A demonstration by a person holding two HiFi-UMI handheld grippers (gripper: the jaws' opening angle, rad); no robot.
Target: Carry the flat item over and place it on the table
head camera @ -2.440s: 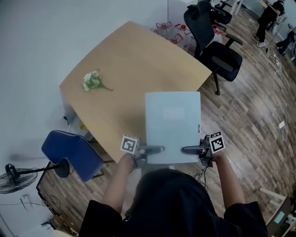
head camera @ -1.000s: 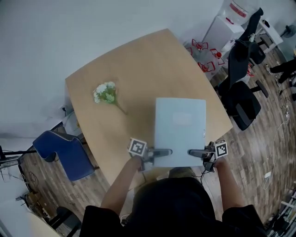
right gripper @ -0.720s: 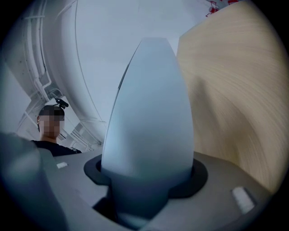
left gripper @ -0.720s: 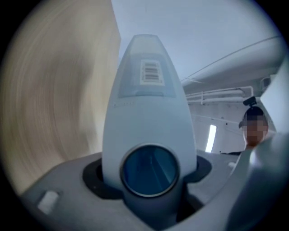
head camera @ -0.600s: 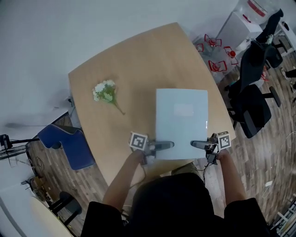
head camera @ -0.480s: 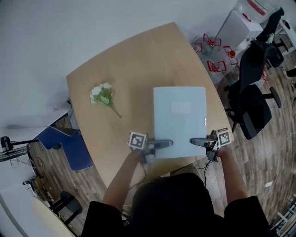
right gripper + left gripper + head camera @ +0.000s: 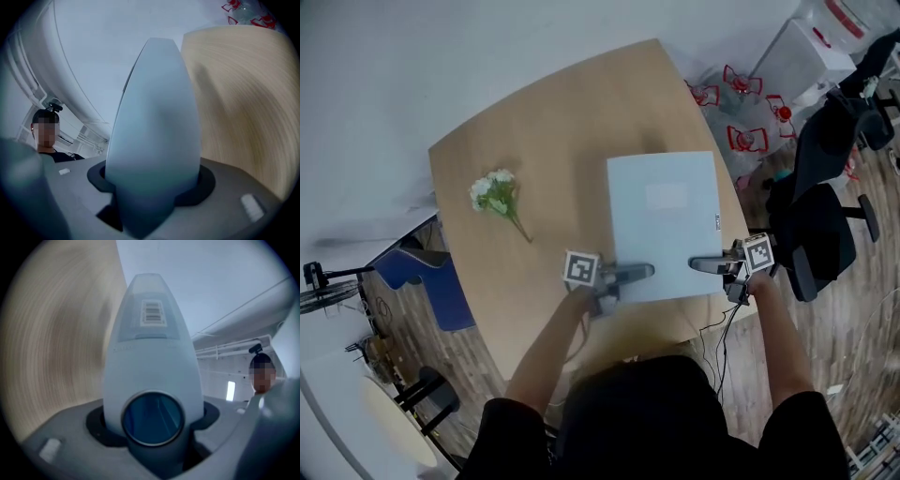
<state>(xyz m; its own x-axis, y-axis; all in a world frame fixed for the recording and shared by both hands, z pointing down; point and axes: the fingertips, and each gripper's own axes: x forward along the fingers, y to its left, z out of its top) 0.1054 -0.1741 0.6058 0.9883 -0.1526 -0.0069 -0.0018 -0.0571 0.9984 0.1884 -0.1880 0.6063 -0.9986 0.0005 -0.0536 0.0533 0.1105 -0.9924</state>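
Note:
A flat pale blue-grey binder lies level over the near right part of the wooden table; I cannot tell if it touches the top. My left gripper is shut on its near left corner. My right gripper is shut on its near right corner. In the left gripper view the binder's spine, with a barcode label and a round finger hole, fills the space between the jaws. In the right gripper view the binder's edge sits clamped between the jaws, with the tabletop to its right.
A small bunch of white flowers lies on the table's left part. A blue chair stands left of the table and a black office chair to its right. Water bottles with red handles stand on the floor beyond the right corner.
The binder has moved forward from the table's near edge to farther over the top, carried by both grippers. Both grips are unchanged.

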